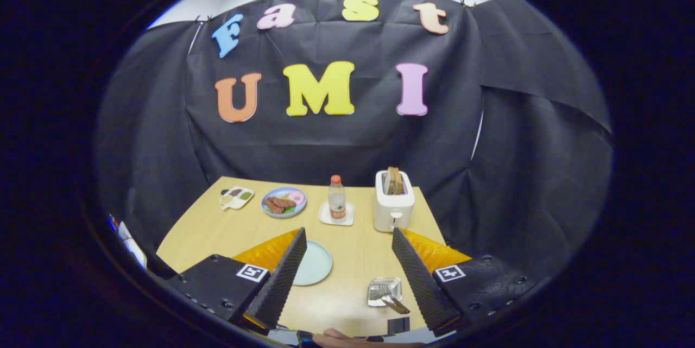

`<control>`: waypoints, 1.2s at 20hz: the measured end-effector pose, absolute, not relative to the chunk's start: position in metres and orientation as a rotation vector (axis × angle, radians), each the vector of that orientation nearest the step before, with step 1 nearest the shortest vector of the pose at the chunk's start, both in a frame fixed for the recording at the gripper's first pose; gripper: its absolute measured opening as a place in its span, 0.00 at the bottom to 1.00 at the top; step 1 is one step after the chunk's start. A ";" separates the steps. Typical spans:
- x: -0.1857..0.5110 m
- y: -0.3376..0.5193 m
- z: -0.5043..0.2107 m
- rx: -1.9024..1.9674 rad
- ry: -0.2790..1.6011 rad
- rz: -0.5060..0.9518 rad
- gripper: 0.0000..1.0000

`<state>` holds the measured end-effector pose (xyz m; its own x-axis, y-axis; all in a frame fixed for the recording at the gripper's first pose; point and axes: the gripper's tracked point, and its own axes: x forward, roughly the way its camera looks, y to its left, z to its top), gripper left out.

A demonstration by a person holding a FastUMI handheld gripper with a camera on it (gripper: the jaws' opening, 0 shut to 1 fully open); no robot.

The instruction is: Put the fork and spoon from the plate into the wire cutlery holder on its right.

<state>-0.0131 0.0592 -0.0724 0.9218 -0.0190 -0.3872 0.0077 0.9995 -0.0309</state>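
Hand-held gripper [347, 274] spread wide, plate [314, 264] left, cutlery holder [383, 291] right

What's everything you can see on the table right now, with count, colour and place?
Wooden table: one, light tan.
Round plate: one, pale green, bare, beside the left finger.
Wire cutlery holder: one, silver, near the right finger, cutlery handle sticking out.
White toaster: one, far right, bread in its slots.
Clear bottle: one, red cap, on a white coaster.
Blue plate of food: one, far left of the bottle.
Small white tray: one, far left.
Gripper: one, fingers apart, holding nothing.
Hand: one, below the fingers.
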 end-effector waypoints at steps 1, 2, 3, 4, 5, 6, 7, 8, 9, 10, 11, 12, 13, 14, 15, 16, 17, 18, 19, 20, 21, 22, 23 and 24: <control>-0.017 0.064 -0.057 -0.019 0.351 -0.012 0.96; -0.021 0.067 -0.043 -0.016 0.303 -0.010 0.96; -0.022 0.068 -0.031 -0.022 0.254 -0.006 0.96; -0.025 0.070 -0.018 -0.040 0.204 -0.004 0.96; -0.026 0.070 -0.010 -0.069 0.167 -0.014 0.96; -0.030 0.069 -0.004 -0.089 0.144 -0.028 0.96; -0.033 0.076 -0.003 -0.095 0.132 -0.021 0.95; -0.035 0.085 -0.002 -0.090 0.124 -0.009 0.95; -0.038 0.088 0.000 -0.082 0.119 -0.006 0.95; -0.039 0.092 0.002 -0.074 0.106 -0.002 0.96; -0.037 0.094 0.003 -0.069 0.100 -0.005 0.96; -0.040 0.095 0.005 -0.067 0.101 -0.009 0.96; -0.041 0.100 0.006 -0.064 0.101 0.000 0.96; -0.040 0.104 0.005 -0.070 0.102 0.005 0.96; -0.036 0.104 0.003 -0.080 0.104 0.008 0.96; -0.035 0.105 0.001 -0.088 0.110 0.007 0.96; -0.034 0.106 0.000 -0.088 0.115 0.005 0.96; -0.033 0.108 -0.002 -0.085 0.122 0.008 0.96; -0.032 0.110 -0.003 -0.084 0.125 0.012 0.96; -0.031 0.110 -0.004 -0.087 0.126 0.016 0.96; -0.030 0.109 -0.005 -0.091 0.124 0.017 0.96; -0.030 0.109 -0.005 -0.094 0.124 0.018 0.96; -0.029 0.110 -0.007 -0.095 0.127 0.022 0.96; -0.030 0.110 -0.007 -0.094 0.132 0.024 0.96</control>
